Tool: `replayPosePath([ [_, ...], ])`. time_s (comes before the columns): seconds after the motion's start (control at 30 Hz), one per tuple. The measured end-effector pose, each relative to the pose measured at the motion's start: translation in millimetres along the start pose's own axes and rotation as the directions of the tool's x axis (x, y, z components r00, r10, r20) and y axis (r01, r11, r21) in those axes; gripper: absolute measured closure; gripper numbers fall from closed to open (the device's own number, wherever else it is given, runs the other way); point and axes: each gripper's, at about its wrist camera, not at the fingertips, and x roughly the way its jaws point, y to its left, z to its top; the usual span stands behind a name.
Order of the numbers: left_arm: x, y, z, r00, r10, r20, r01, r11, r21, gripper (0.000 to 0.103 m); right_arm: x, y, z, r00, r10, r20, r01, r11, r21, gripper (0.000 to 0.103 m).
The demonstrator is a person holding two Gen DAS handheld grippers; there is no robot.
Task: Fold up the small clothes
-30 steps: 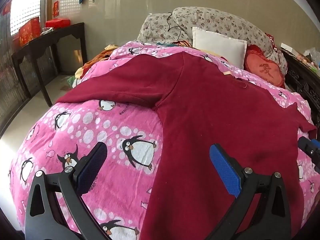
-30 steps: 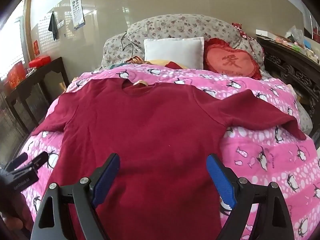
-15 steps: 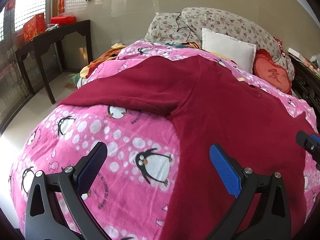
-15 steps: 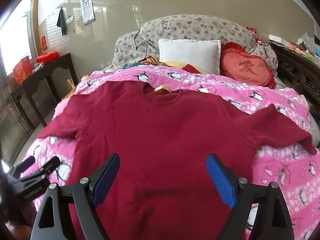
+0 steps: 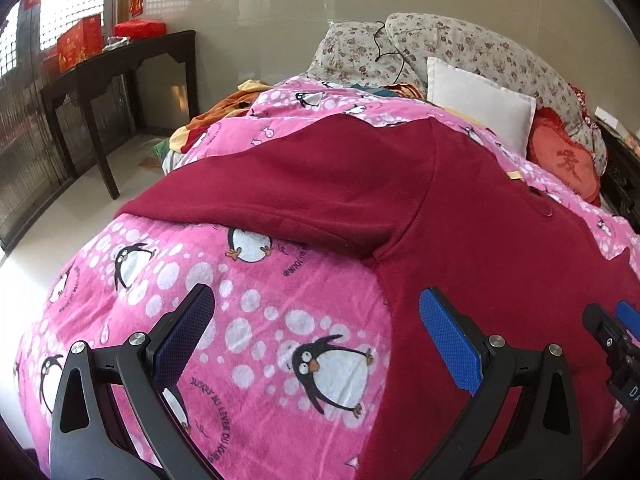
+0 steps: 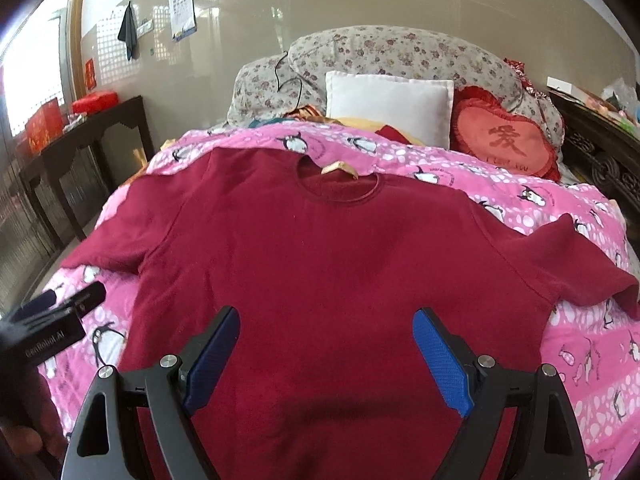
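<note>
A dark red short-sleeved shirt [image 6: 328,256] lies flat and face up on a pink penguin-print blanket [image 6: 580,344], collar toward the pillows, both sleeves spread out. In the left wrist view the shirt [image 5: 480,248] fills the right half, its left sleeve [image 5: 304,188] stretched leftward. My left gripper [image 5: 316,332] is open and empty above the blanket beside the shirt's left side edge. My right gripper [image 6: 326,344] is open and empty above the shirt's lower middle. The left gripper also shows in the right wrist view [image 6: 60,308] at the left edge.
A white pillow [image 6: 388,108], a red heart cushion [image 6: 504,140] and floral pillows [image 6: 400,52] lie at the bed's head. A dark wooden side table [image 5: 116,68] with red boxes stands on the left. Dark carved furniture [image 6: 600,152] borders the right side.
Both grippers have moved forward and lower toward the shirt. The left one has shifted left, over the blanket beside the shirt. Both stay open.
</note>
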Motion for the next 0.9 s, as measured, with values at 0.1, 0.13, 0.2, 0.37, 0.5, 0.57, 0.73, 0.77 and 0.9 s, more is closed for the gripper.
replayPosePath([
  [0.1,2,4,-1,1.000,-0.003,-0.007,0.003,1.000,-0.017,0.000,0,-1,-2,1.000,0.002,0.006,-0.002,1.000,0.005,0.015],
  [0.13,3,6,-1,1.000,-0.002,-0.011,0.002,1.000,-0.021,0.000,0,-2,-2,1.000,0.007,0.010,-0.007,1.000,0.011,0.015],
  [0.2,4,8,0,1.000,0.000,-0.013,-0.001,1.000,-0.029,0.000,0,-2,-2,1.000,0.009,0.018,-0.009,1.000,0.010,0.015],
  [0.37,2,11,-1,1.000,0.004,-0.009,-0.004,0.999,-0.035,0.000,4,4,-5,1.000,0.009,0.018,-0.009,1.000,-0.001,0.015],
  [0.5,2,12,-2,1.000,0.008,-0.012,-0.009,1.000,-0.029,0.000,5,6,-7,1.000,0.009,0.012,-0.009,1.000,-0.009,0.015],
  [0.57,3,13,-2,1.000,0.011,-0.014,-0.012,1.000,-0.027,0.000,5,7,-7,1.000,0.008,0.016,-0.007,1.000,-0.011,0.015],
  [0.73,3,17,0,1.000,0.016,-0.016,-0.016,0.999,-0.044,0.000,5,7,-8,1.000,0.016,0.021,-0.016,1.000,-0.005,0.015],
  [0.77,4,17,0,1.000,0.017,-0.017,-0.017,0.999,-0.046,0.000,6,7,-8,1.000,0.017,0.020,-0.017,1.000,-0.004,0.015],
  [0.9,6,14,-1,1.000,0.018,-0.025,-0.019,0.999,-0.039,0.000,7,6,-8,1.000,0.005,0.020,-0.005,1.000,-0.004,0.015],
])
